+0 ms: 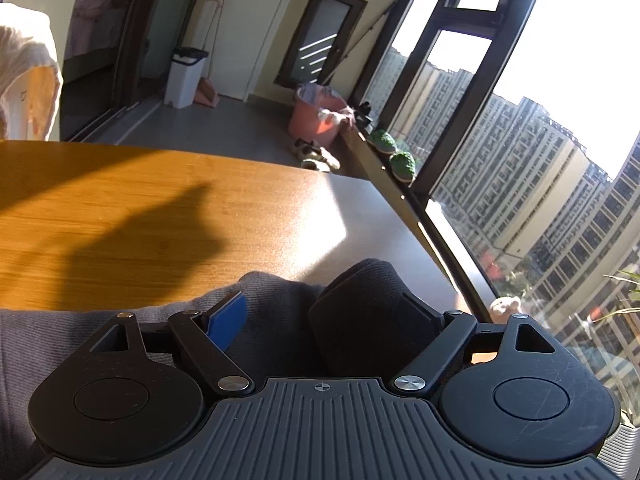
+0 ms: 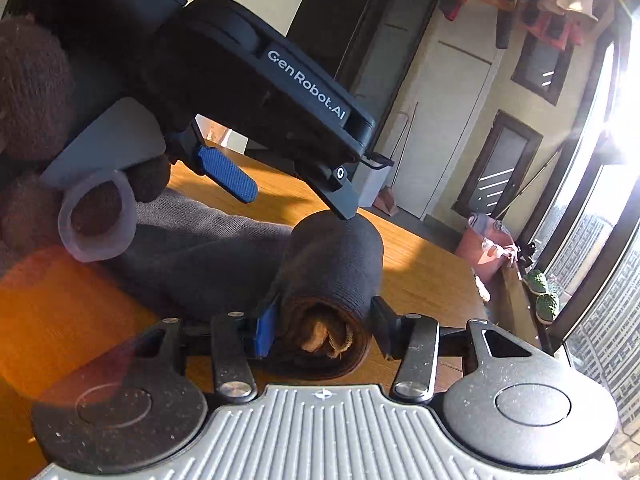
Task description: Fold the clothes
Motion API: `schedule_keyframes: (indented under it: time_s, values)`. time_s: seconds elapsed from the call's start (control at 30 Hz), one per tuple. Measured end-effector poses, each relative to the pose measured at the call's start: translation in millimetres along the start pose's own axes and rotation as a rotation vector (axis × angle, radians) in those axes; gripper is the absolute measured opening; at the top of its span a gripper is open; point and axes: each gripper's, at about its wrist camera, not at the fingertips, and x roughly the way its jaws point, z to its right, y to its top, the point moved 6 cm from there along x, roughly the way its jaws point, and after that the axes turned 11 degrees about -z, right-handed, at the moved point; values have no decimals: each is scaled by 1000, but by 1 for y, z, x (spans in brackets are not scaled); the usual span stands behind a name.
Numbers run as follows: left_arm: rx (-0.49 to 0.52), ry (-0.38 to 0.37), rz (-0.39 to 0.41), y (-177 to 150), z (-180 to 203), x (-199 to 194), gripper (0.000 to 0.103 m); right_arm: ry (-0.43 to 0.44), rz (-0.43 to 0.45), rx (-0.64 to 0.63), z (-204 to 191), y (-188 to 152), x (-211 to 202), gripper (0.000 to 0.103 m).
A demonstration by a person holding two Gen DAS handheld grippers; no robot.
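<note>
Lying on the wooden table (image 2: 420,276), a dark garment (image 2: 200,248) has one end rolled into a tight roll (image 2: 336,268), and that roll sits squarely between the fingers of the right gripper (image 2: 320,332). Its blue pad (image 2: 265,330) presses one side of the roll and the black finger the other, so this gripper is clamped on it at a middling width. The open end of the roll faces the camera and shows a brownish lining inside.

From the left wrist view, the left gripper (image 1: 320,312) stands wide over the same cloth. Its blue pad (image 1: 228,320) hangs just above the flat grey part of the garment (image 1: 80,340), while the black finger on the other side lies against the dark roll (image 1: 360,312); nothing is pinched between them. In the right wrist view the left gripper comes in from the upper left, with one black fingertip (image 2: 340,204) resting at the top of the roll.

A gloved hand (image 2: 36,92) holds the left tool; most of it is cut off by the frame edge. Strong sun glare washes out the window (image 2: 616,120), and how far the garment reaches toward the person cannot be seen.
</note>
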Motion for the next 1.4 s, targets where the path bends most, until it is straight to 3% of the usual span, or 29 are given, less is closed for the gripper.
schedule_keyframes:
  time_s: [0.1,0.2,0.27,0.4,0.6,0.73,0.93,1.0,1.07,1.13,1.2,1.3,1.37,1.4]
  values:
    - [35,-10,30,7,10,-11,89,-53,25,-110,-18,3,-3,48]
    - [99,41,11,4,18,-3,88,-7,33,-82,-15,5,-4,50]
    - [122,91,-21,-3,13,11,89,115,25,40,1,5,-6,55]
    - [32,31,-32,-7,-7,15,92,431,7,408,49,-4,-11,60]
    - [-39,17,-23,-8,-28,6,94,602,-41,782,91,-15,20,58]
    - [-67,14,-27,-12,-37,1,95,570,-117,731,75,-20,48,60]
    - [-34,14,22,-7,-33,-22,92,507,-85,611,52,-10,18,61]
    - [-2,72,12,-9,-34,-17,93,531,-66,619,52,-3,13,61]
    - [8,113,6,-14,-40,-12,95,559,-66,643,50,-1,16,69]
    - [-23,101,1,-17,-46,-11,96,571,-83,672,45,-2,26,76]
    - [-64,74,-3,-19,-53,-11,96,620,-104,709,41,-4,37,71]
    - [-82,69,-5,-18,-56,-11,95,662,-106,775,52,-8,38,56]
    - [-100,46,-10,-16,-55,-9,95,623,-101,752,61,-11,33,53]
    - [-106,29,-16,-15,-52,-8,94,564,-96,699,64,-10,27,53]
